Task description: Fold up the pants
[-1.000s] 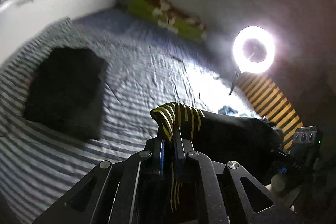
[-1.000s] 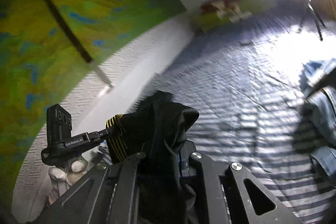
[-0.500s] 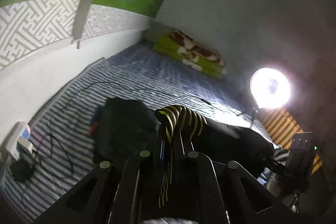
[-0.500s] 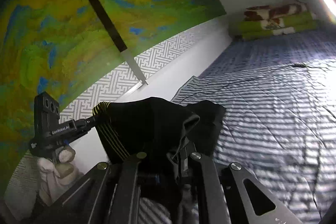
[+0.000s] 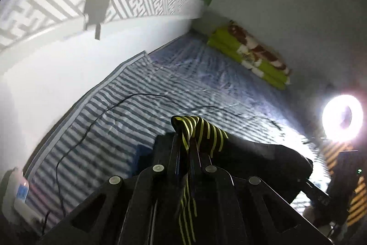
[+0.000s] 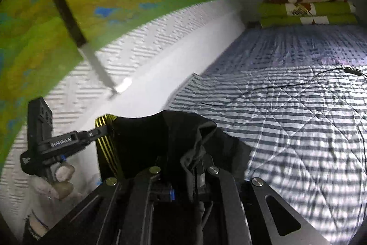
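Observation:
Black pants (image 6: pixel 146 137) with a yellow-striped side band (image 5: pixel 206 132) hang stretched in the air between my two grippers, above a striped bed (image 6: pixel 298 130). My left gripper (image 5: pixel 186 141) is shut on the striped edge. In the right wrist view the left gripper (image 6: pixel 104 130) shows at the left, pinching that same band, with a person's hand (image 6: pixel 59 176) on its grip. My right gripper (image 6: pixel 195 160) is shut on a bunched black fold of the pants. The rest of the cloth droops below both views and is hidden.
A thin black cable (image 5: pixel 110 109) runs across the striped quilt (image 5: pixel 137 121). Folded green and brown blankets (image 6: pixel 305 8) sit at the far end by the wall. A ring light (image 5: pixel 343 117) glares at the right. A power strip (image 5: pixel 18 194) lies at the bed's left edge.
Both grippers have swung upward with the pants still held between them; more wall shows. The dark folded garment on the bed has dropped out of the left wrist view.

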